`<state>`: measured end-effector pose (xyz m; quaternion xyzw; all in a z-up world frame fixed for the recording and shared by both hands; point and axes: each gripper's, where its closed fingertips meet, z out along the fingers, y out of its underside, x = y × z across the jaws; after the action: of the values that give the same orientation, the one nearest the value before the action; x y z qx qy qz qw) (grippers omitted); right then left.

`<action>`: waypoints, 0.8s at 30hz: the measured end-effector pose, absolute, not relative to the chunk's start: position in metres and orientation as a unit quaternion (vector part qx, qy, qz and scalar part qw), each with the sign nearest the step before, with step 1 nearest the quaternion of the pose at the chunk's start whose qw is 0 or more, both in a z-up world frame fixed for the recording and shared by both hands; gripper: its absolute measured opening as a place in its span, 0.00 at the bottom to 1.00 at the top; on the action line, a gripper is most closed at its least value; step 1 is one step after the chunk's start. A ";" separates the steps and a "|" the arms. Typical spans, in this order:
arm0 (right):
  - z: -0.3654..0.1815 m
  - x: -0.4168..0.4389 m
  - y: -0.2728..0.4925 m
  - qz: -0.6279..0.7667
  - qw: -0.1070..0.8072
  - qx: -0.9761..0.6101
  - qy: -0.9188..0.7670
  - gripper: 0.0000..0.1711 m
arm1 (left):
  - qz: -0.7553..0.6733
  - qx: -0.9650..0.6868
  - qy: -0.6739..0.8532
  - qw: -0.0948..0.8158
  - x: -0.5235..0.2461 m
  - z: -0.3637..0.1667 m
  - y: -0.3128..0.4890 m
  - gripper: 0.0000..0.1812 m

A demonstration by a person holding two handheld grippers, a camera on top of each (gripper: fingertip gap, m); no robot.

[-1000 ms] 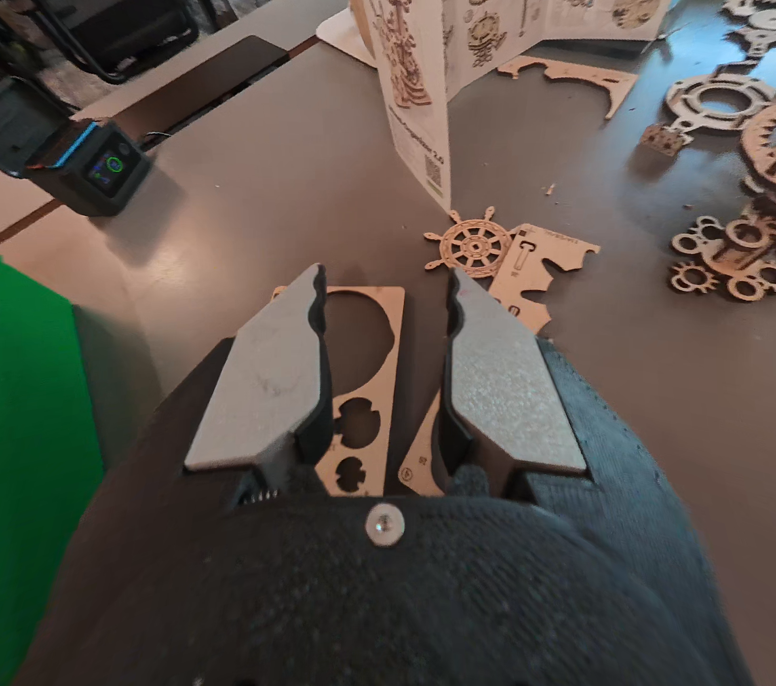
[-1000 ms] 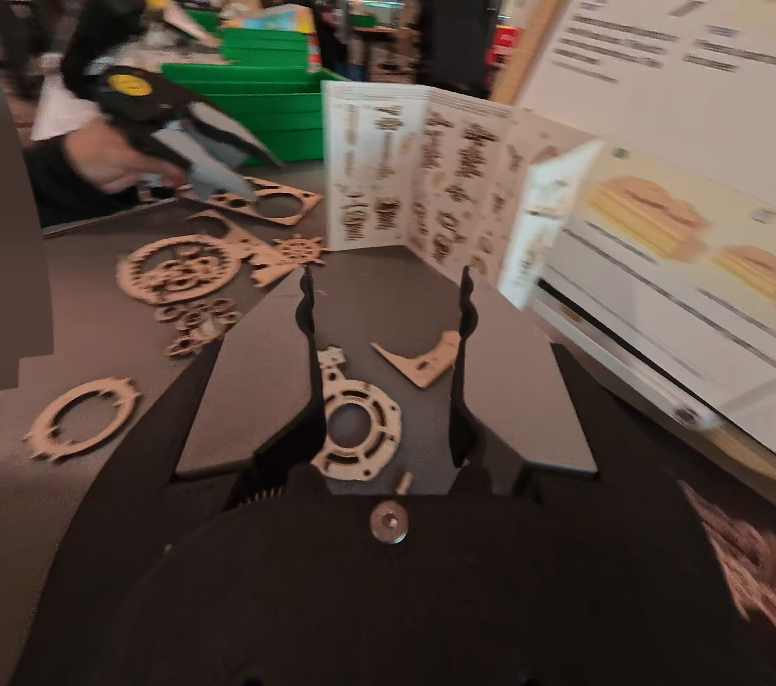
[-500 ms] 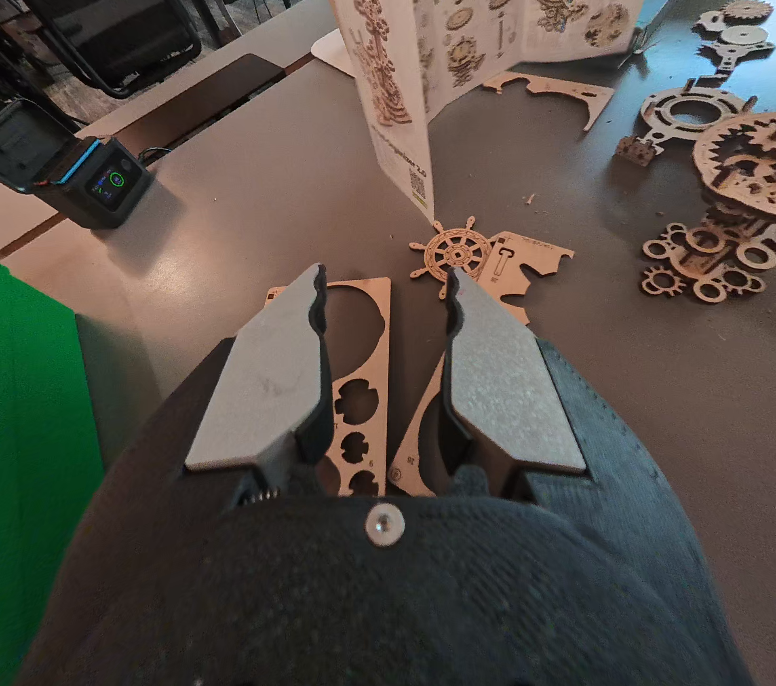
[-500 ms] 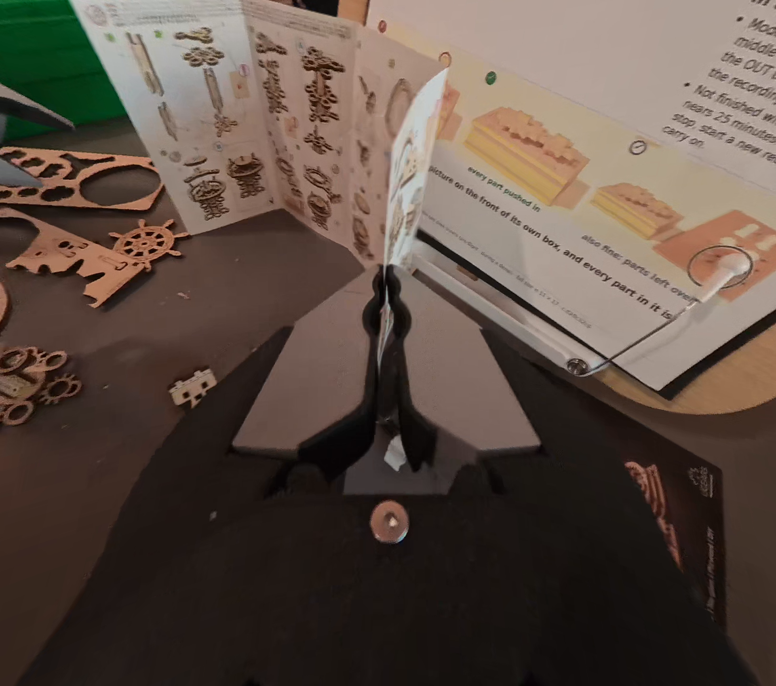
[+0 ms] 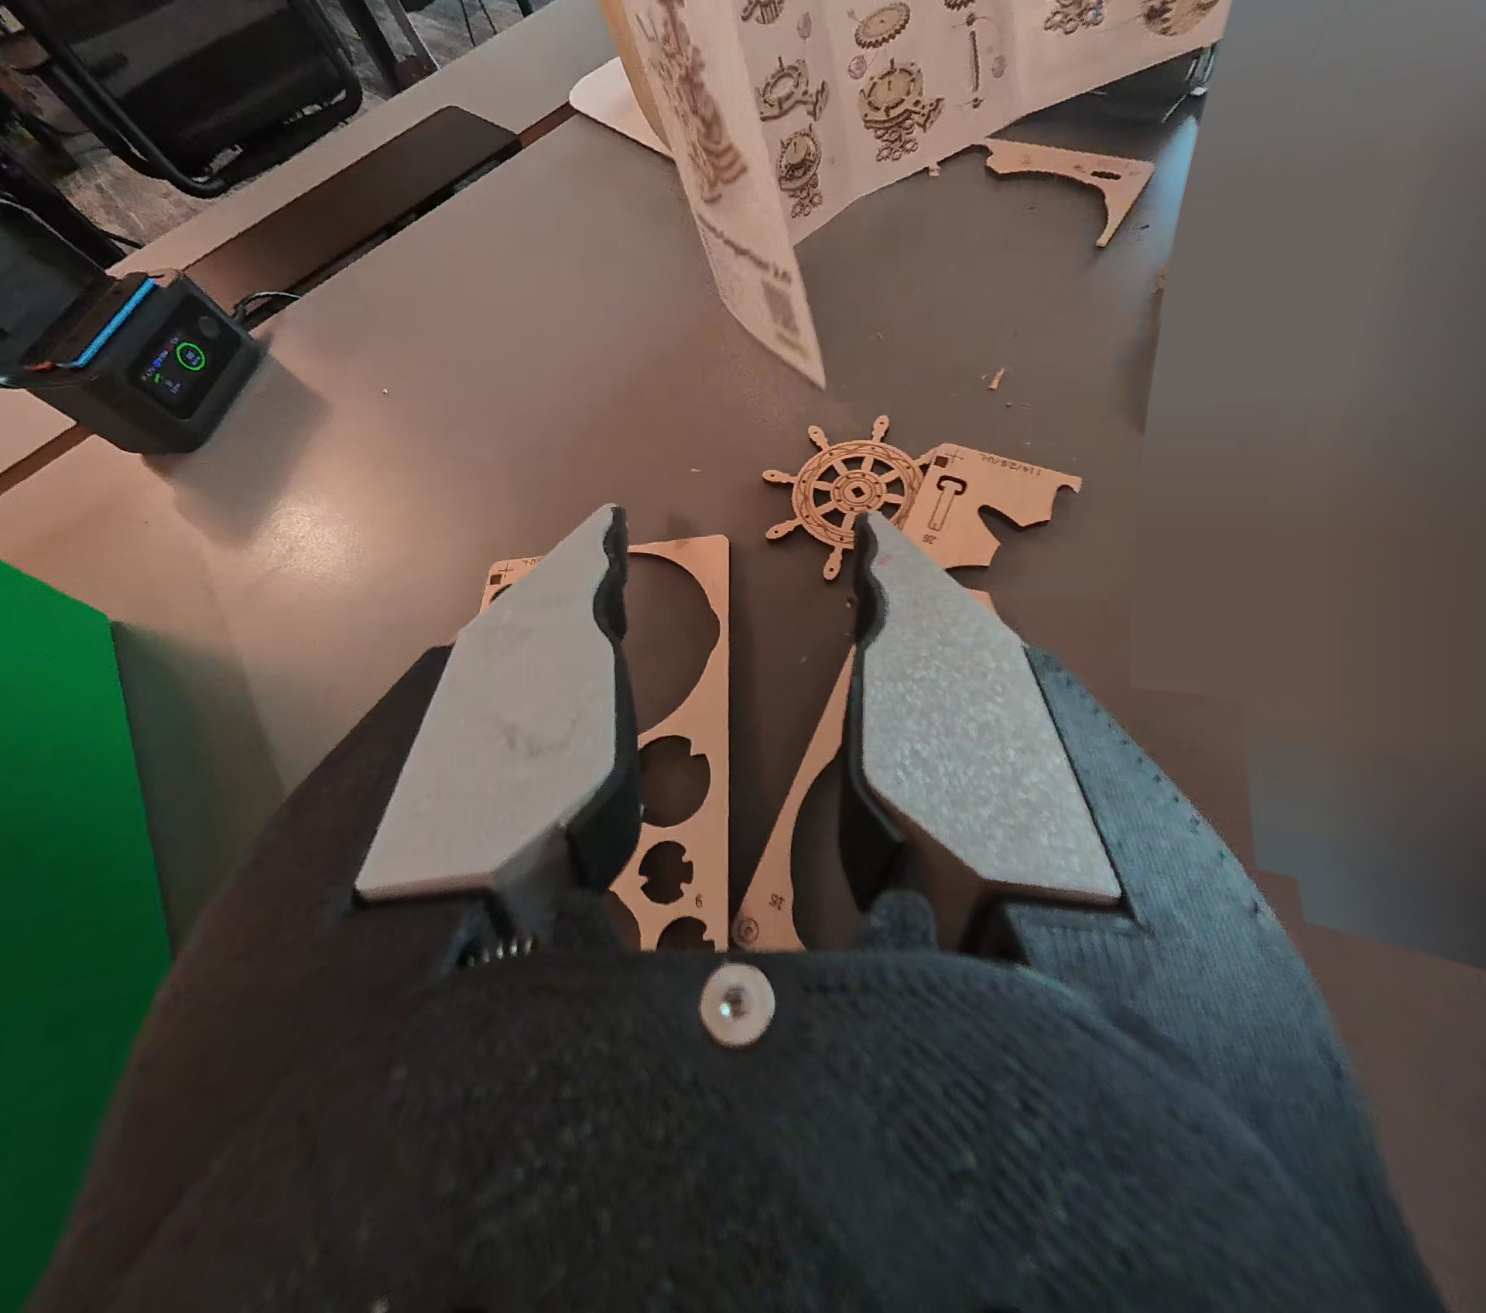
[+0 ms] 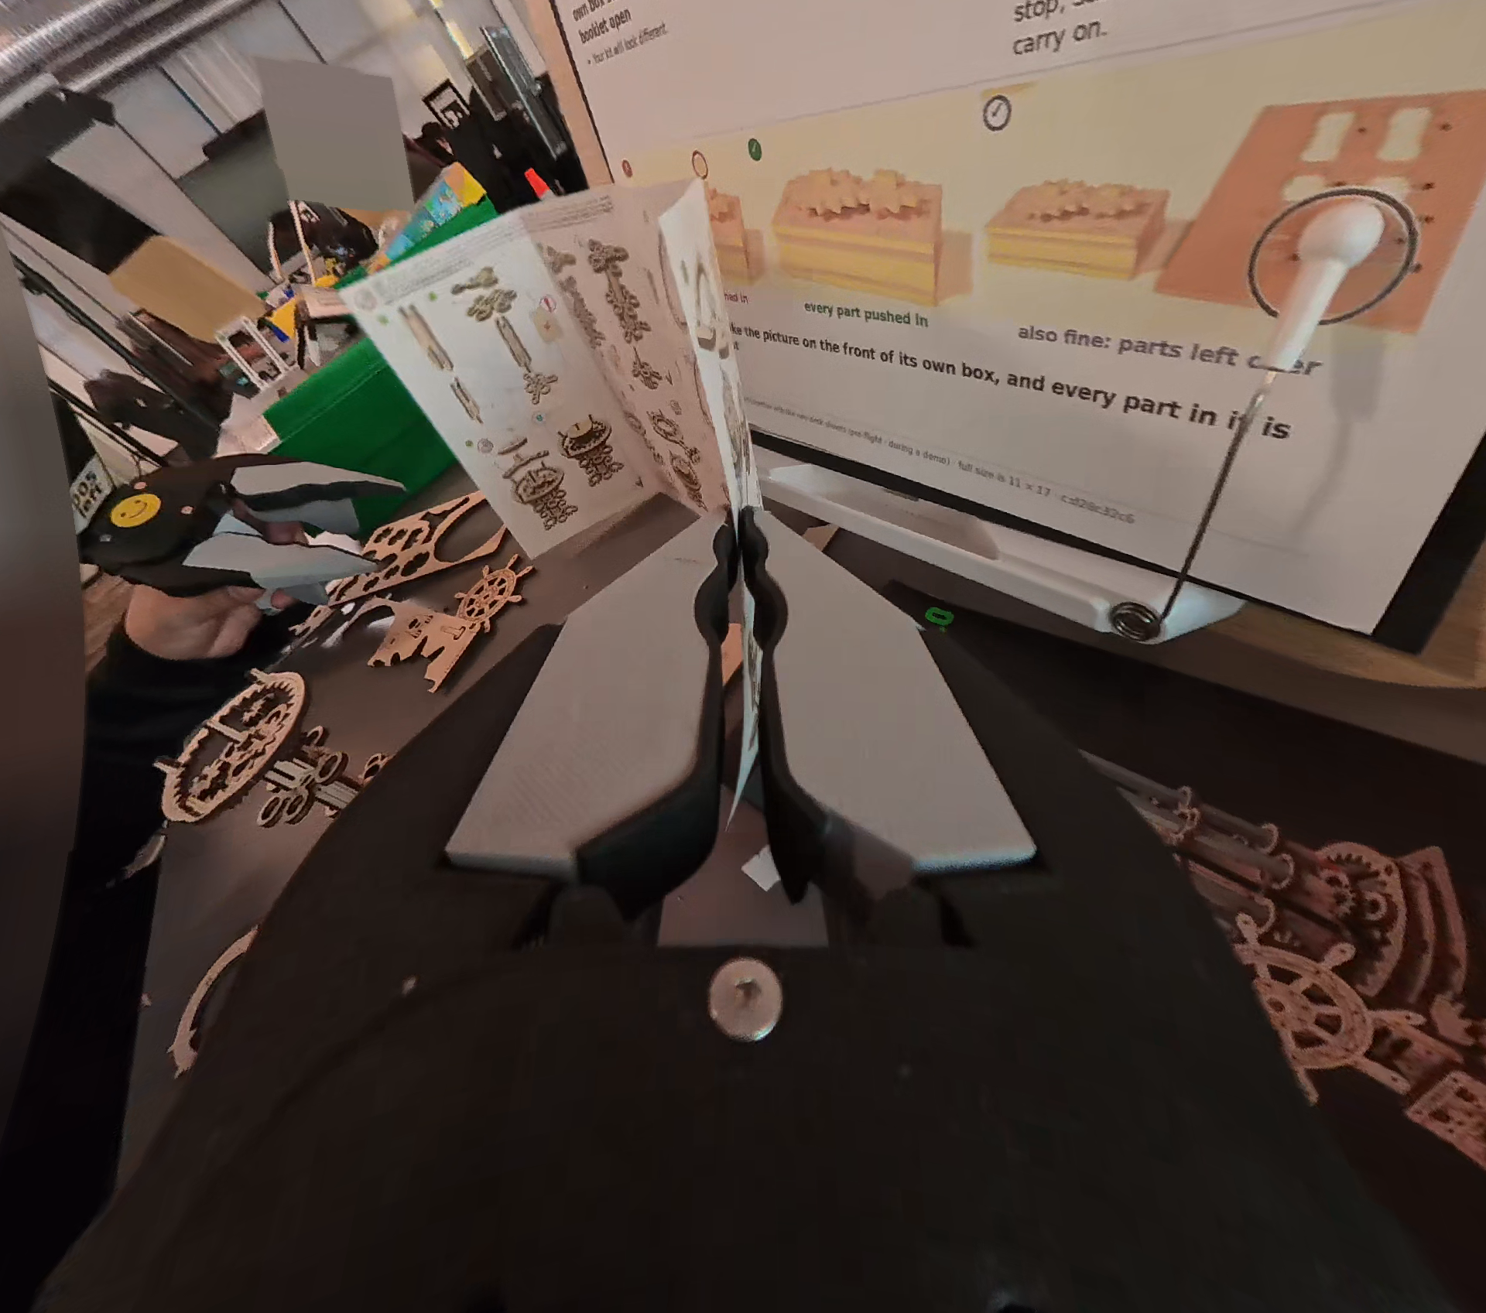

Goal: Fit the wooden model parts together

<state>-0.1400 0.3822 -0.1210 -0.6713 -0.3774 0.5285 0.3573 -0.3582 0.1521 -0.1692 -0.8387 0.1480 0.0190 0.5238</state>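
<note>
Right tongs (image 6: 741,535) clamped on the edge of the folded instruction leaflet (image 6: 563,374), holding it off the table (image 5: 482,342). Left tongs (image 5: 736,535) spread wide, holding nothing, above a punched-out wooden sheet (image 5: 683,712). Ship's wheel part (image 5: 852,495) lies flat just past the left fingertips, touching a notched offcut (image 5: 989,503). Gear assembly (image 6: 241,744) on the table, left side of the right wrist view.
</note>
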 end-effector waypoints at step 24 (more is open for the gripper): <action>-0.123 -0.137 0.385 0.516 0.368 -0.668 -0.390 0.00 | 0.024 -0.837 0.147 0.526 -0.361 -0.171 0.155 0.29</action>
<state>-0.1371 0.3855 -0.1231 -0.6684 -0.3897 0.5157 0.3681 -0.3607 0.1552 -0.1710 -0.8370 0.1472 0.0243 0.5264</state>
